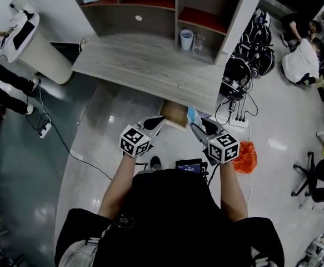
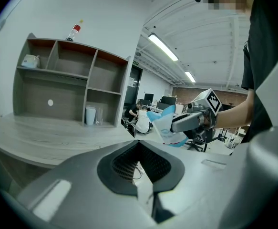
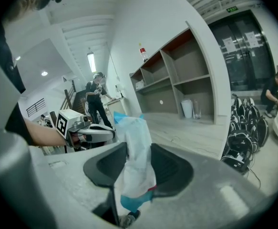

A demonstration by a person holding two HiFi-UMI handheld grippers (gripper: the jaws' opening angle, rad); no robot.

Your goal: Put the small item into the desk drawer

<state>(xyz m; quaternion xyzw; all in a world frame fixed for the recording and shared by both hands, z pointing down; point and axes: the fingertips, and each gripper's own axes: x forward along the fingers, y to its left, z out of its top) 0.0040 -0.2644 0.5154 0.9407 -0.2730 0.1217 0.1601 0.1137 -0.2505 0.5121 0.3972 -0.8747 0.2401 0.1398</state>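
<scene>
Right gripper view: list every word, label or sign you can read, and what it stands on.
Nothing can be read.
The green sign above the doors: too small.
The sheets on the doors: too small.
The packet: print blurred.
The marker cube: pattern only, no letters.

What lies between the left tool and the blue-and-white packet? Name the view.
In the head view, a brown open drawer lies between the left tool and the blue-and-white packet clamped in the right tool.

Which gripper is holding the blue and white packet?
The right gripper: its jaws are shut on the packet, while the left gripper holds nothing.
</scene>
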